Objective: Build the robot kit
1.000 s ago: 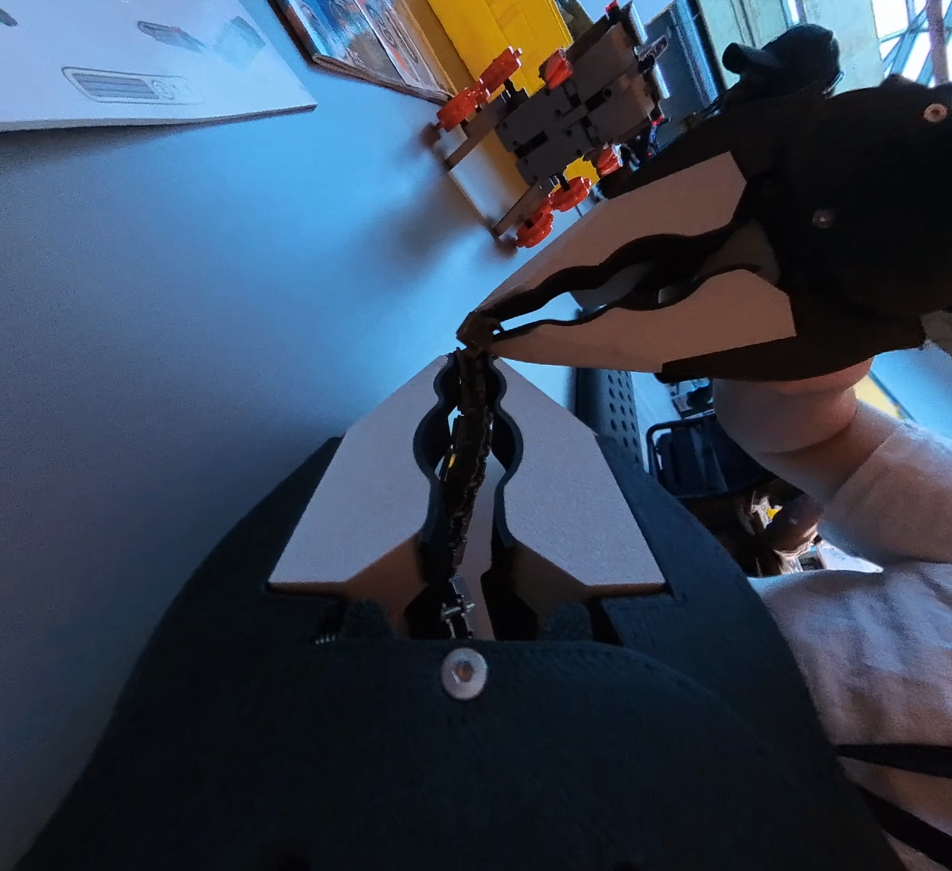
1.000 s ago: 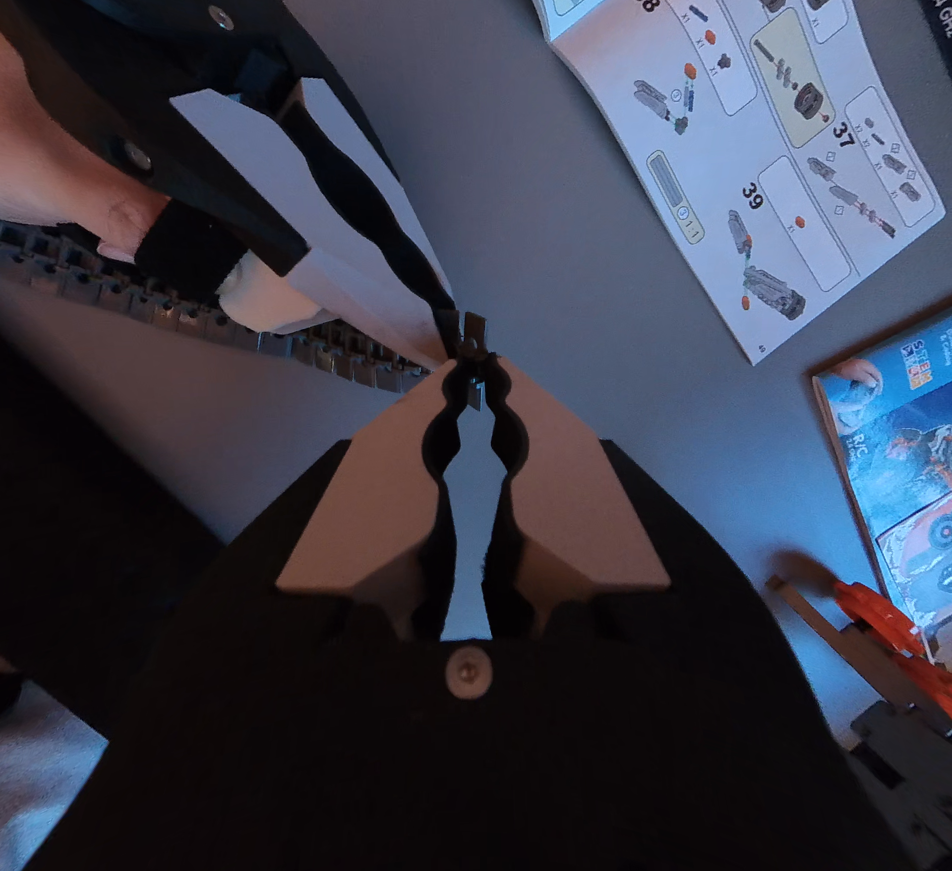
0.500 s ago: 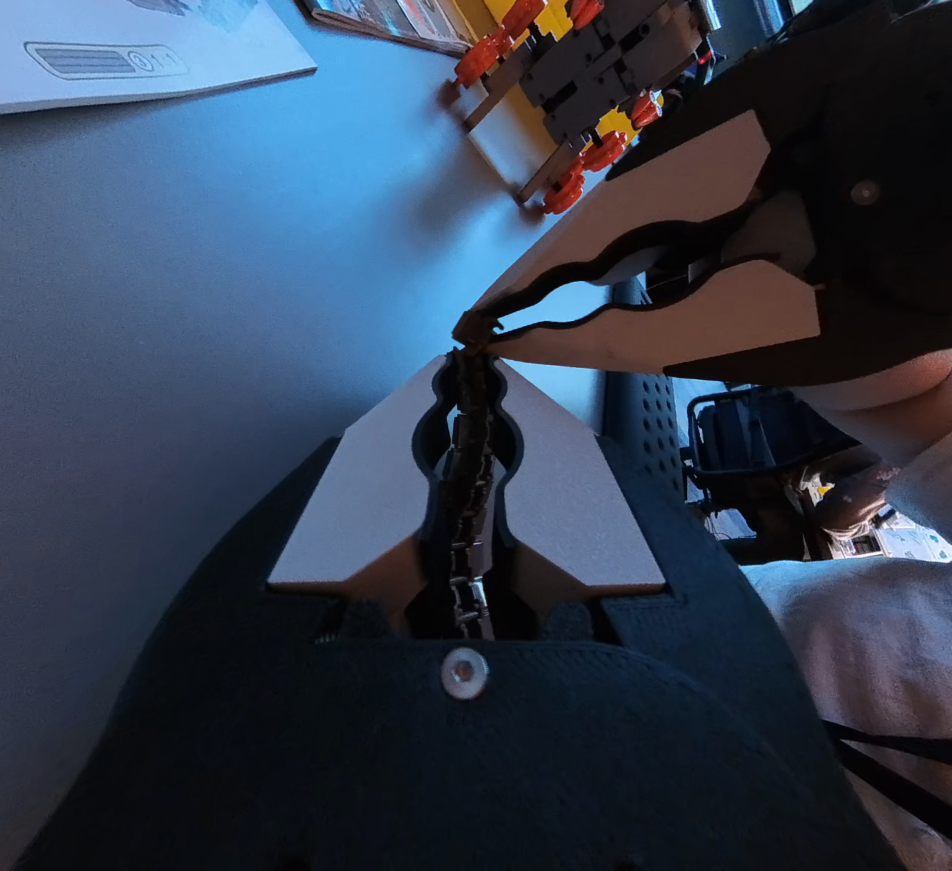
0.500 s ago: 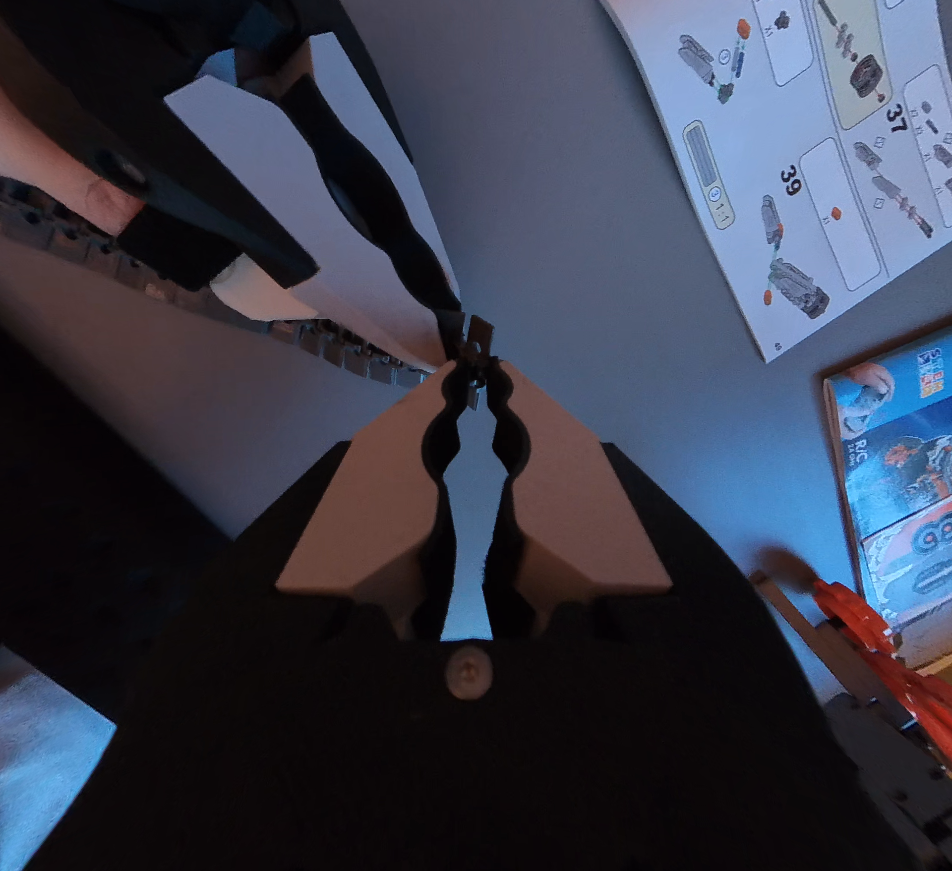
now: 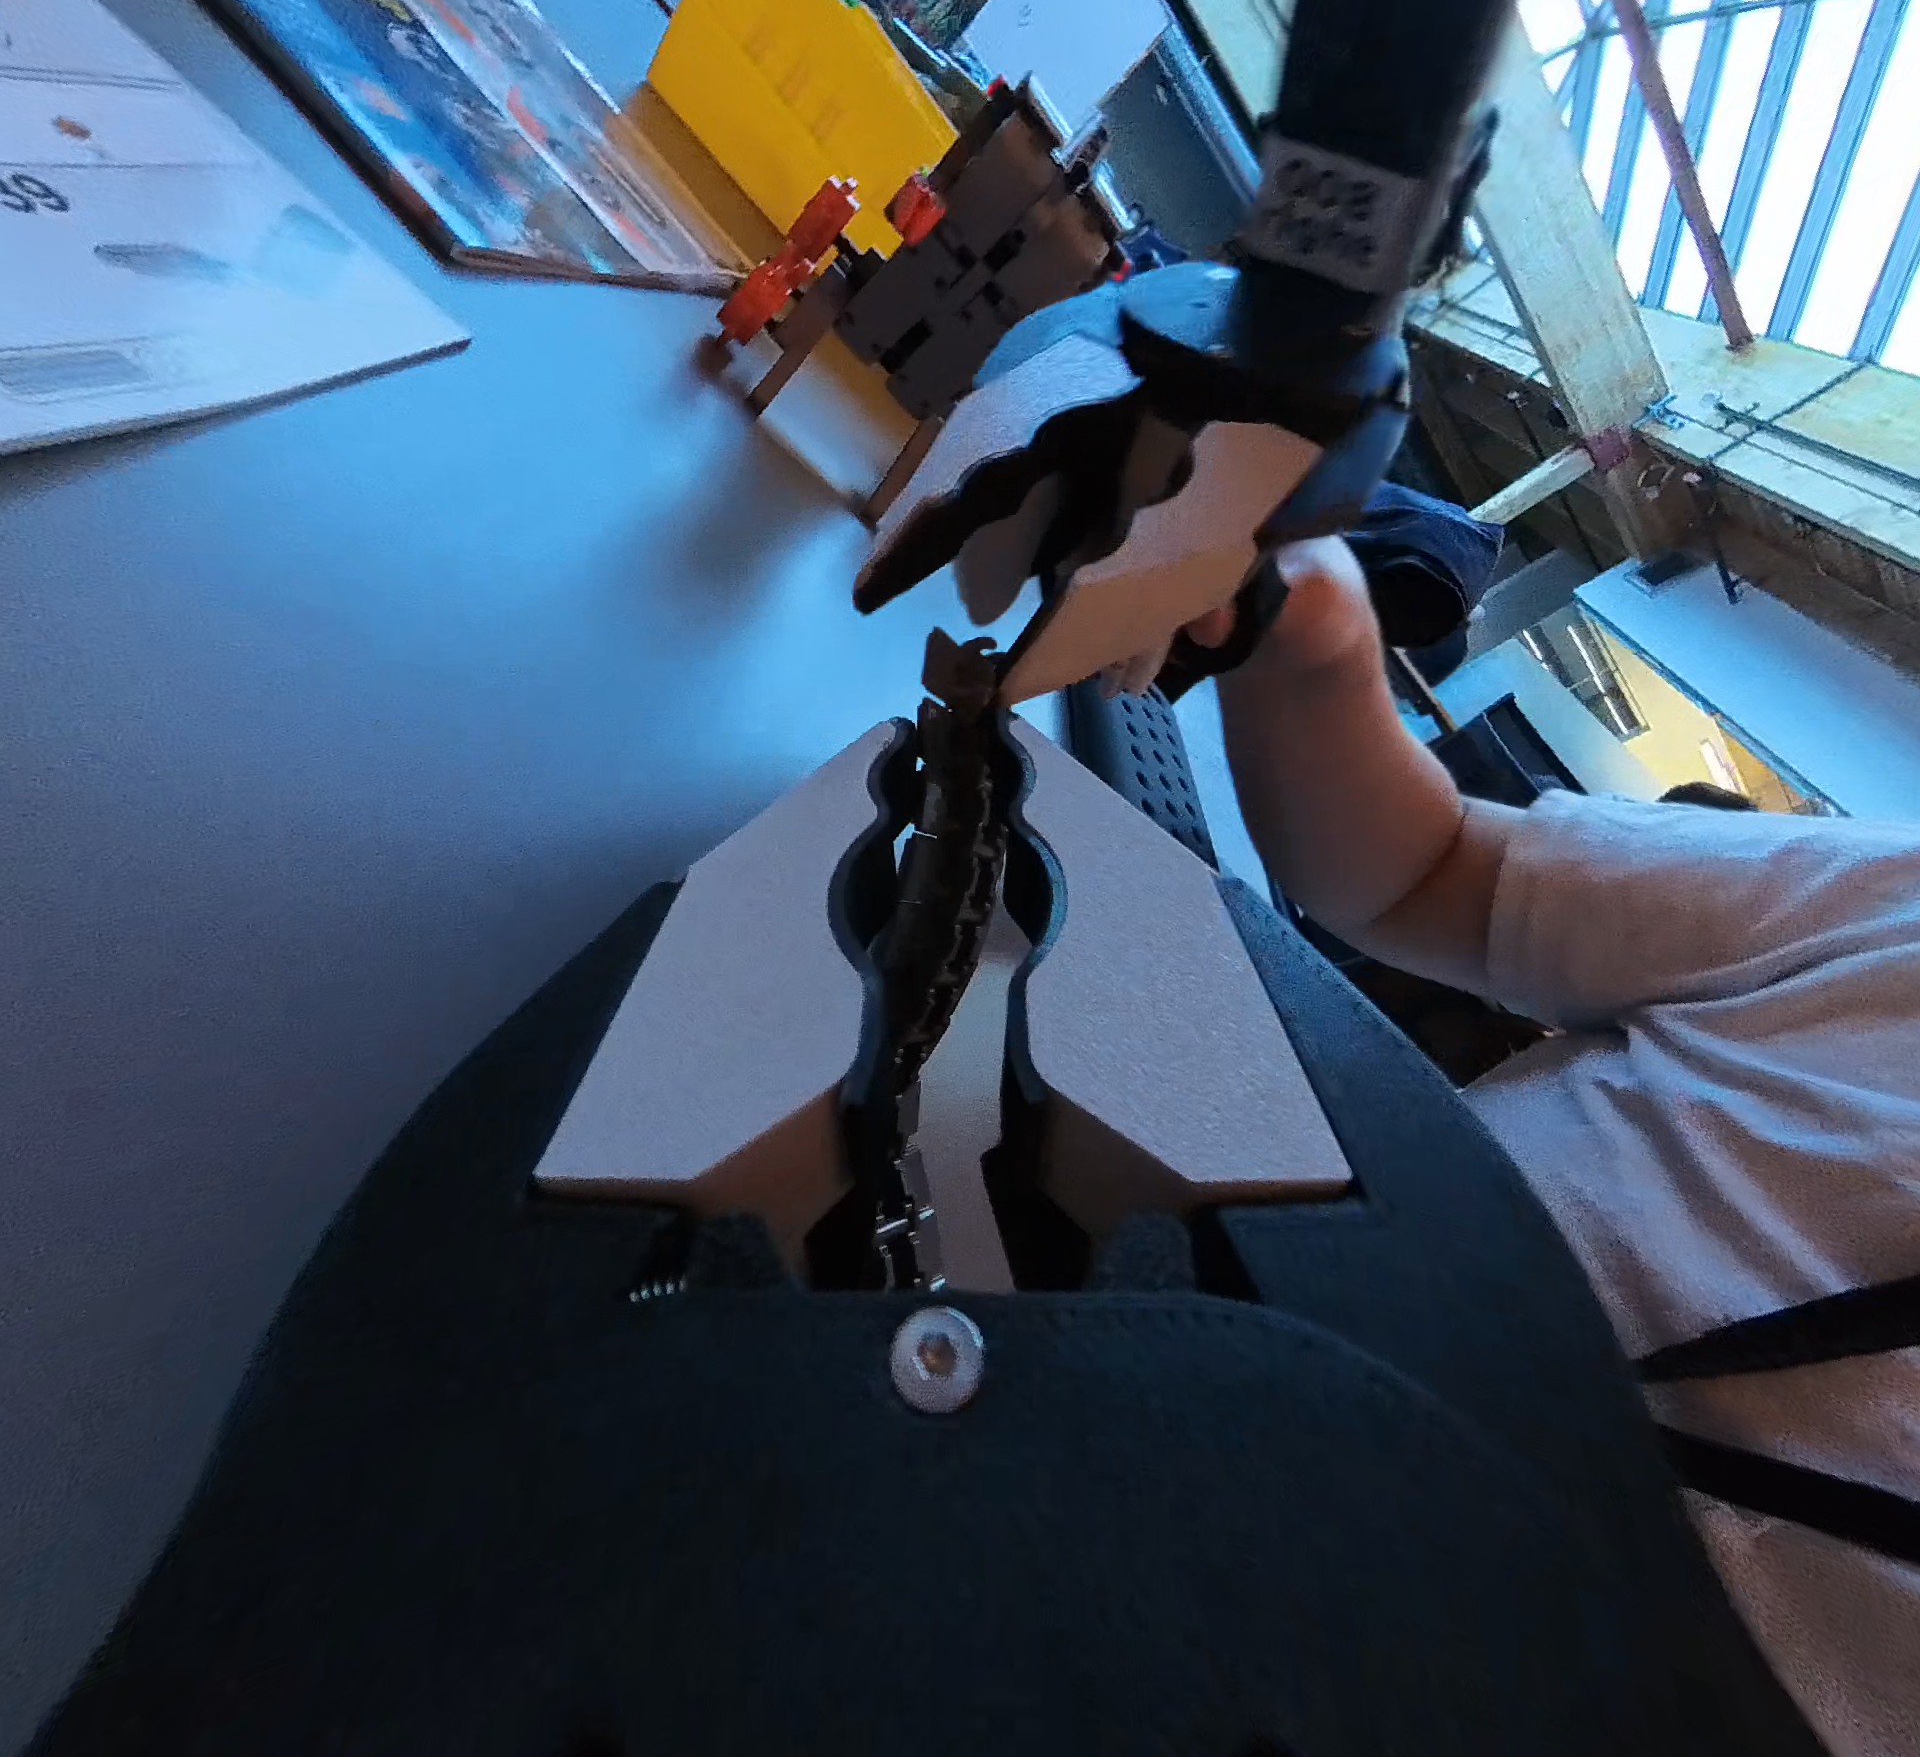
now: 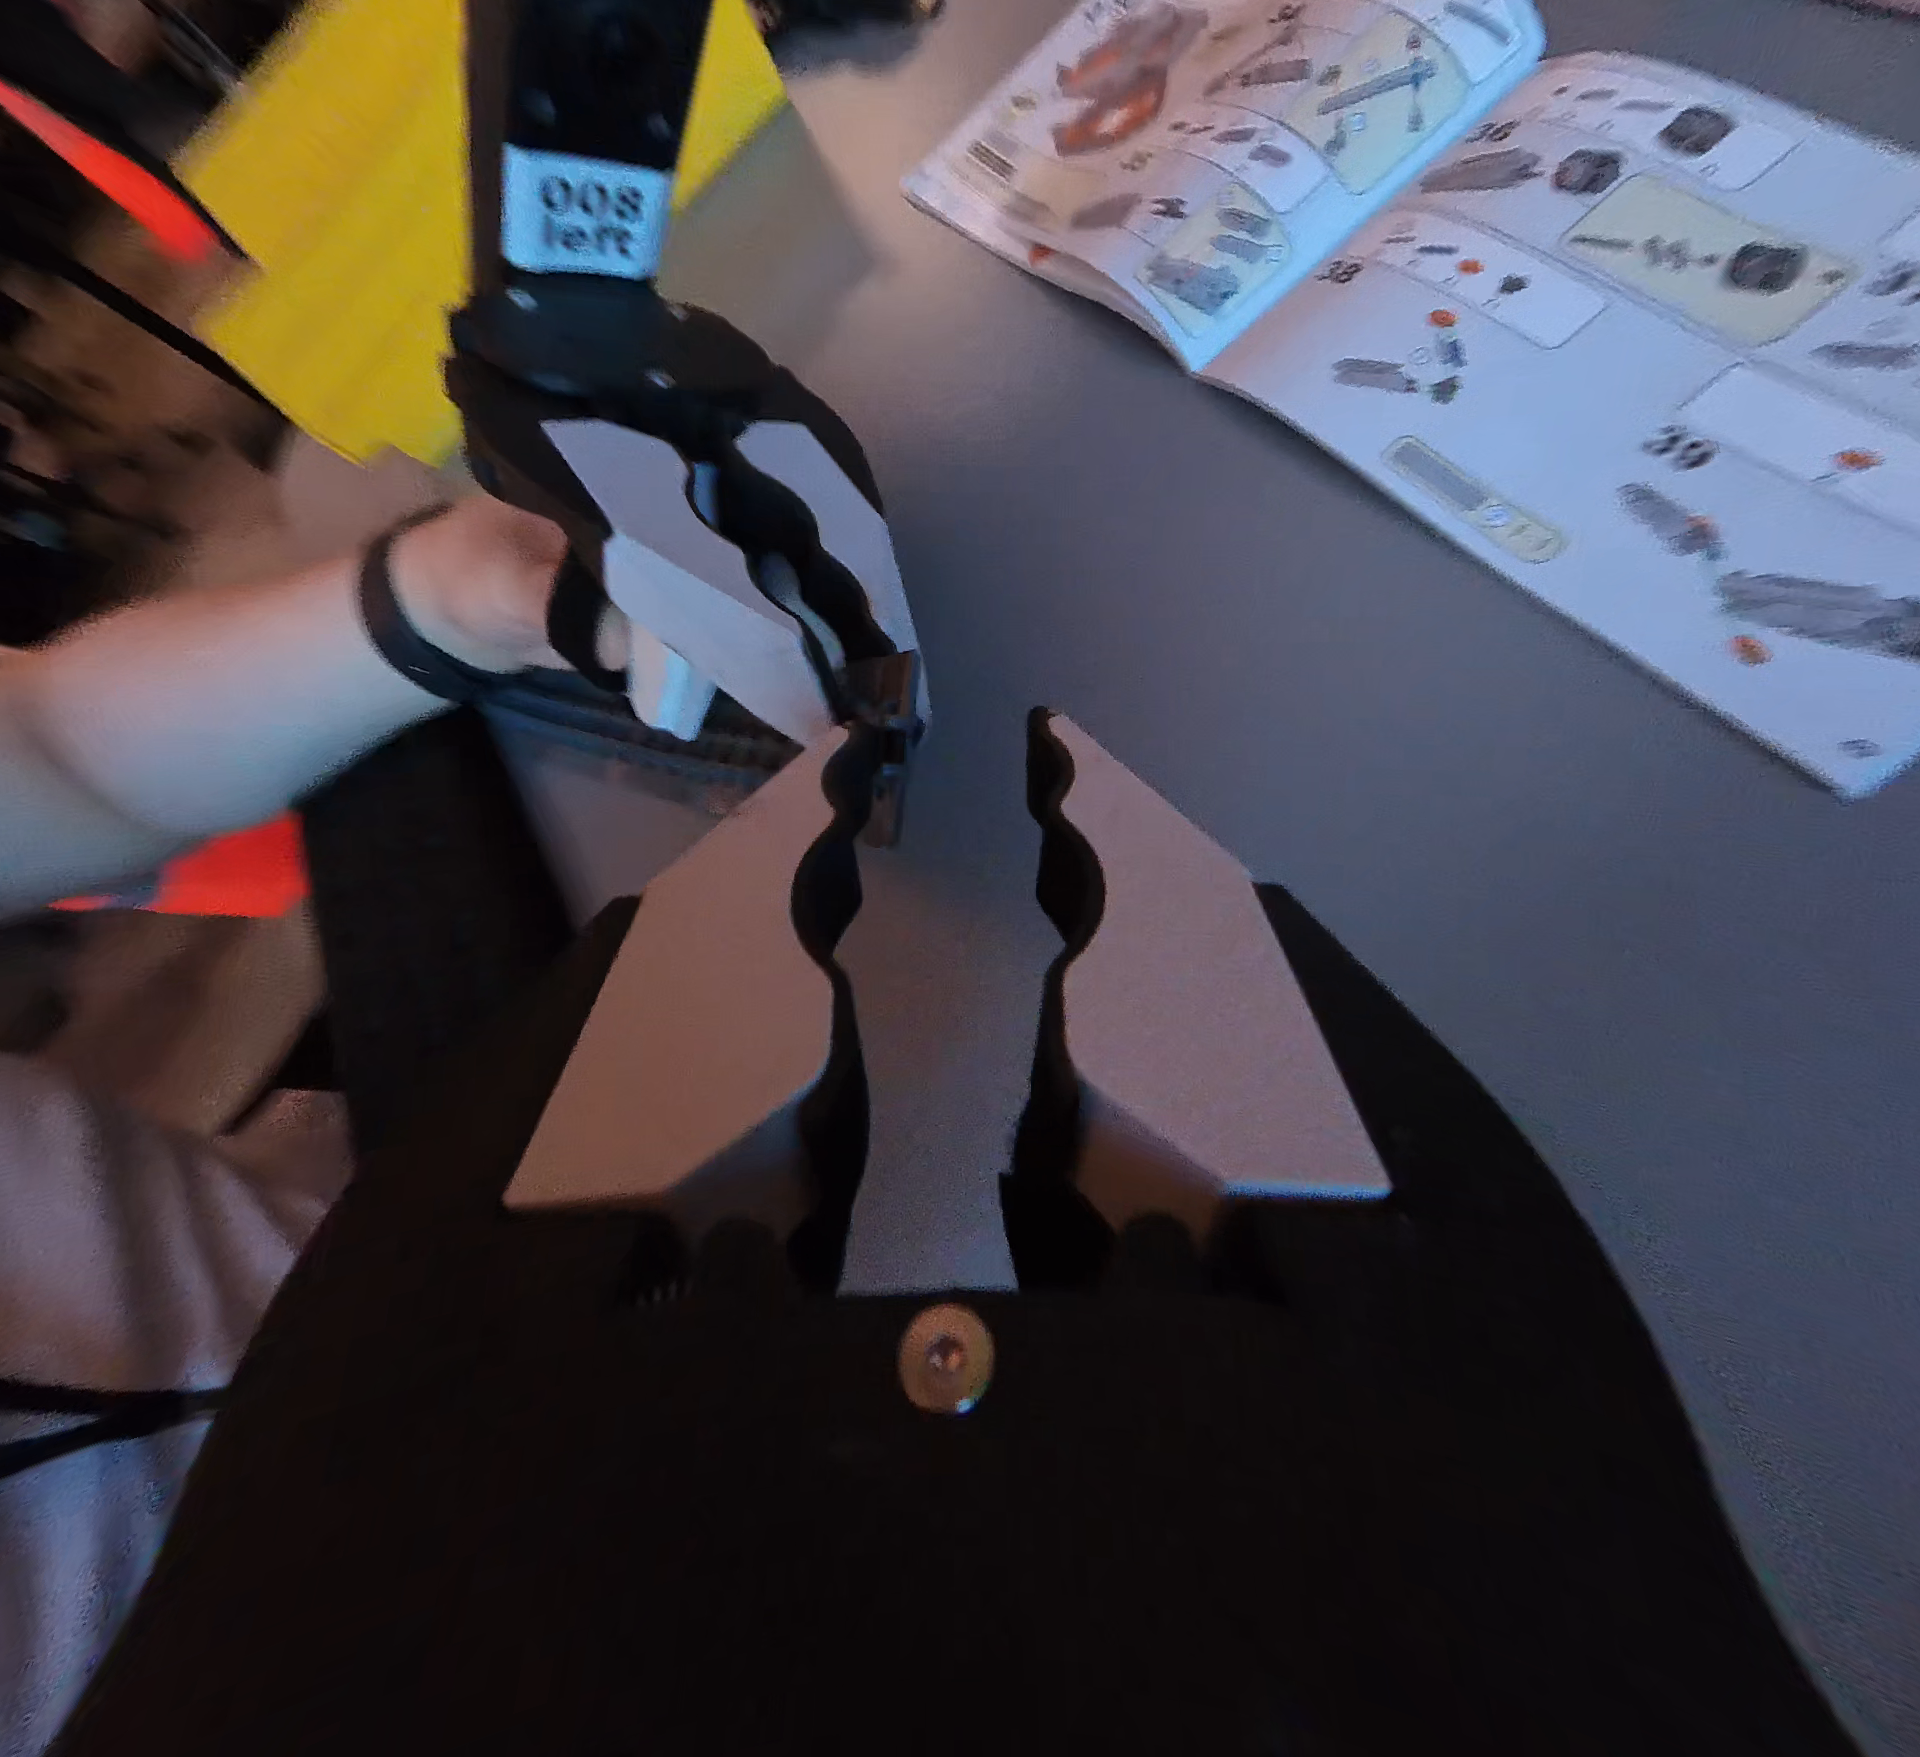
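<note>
**Grey tabletop, right tool lets go of the track chain**

Grey tabletop (image 6: 1299, 772) by a big barred window (image 5: 1766, 97); open instruction booklet (image 6: 1558, 336), printed box lid (image 5: 436, 97), yellow bin (image 5: 790, 76) and a dark brick chassis with orange parts (image 5: 977, 273) lie on it.

Change: half a second ago the right tool (image 6: 961, 751) pinched the chain's end link. Now its jaws are spread apart with nothing between them; its left tip only just brushes or sits beside the link. In the left view it appears tilted up, just above the chain end.

Left tool (image 5: 954, 741) is closed on the black track chain (image 5: 940, 918), which runs down between its fingers; the end link (image 5: 956, 663) pokes out past the tips. More chain trails along the tabletop edge (image 6: 665, 736) behind the left tool.

Both tools blurred, so moving. Chain now hangs from the left tool alone, above the tabletop.
</note>
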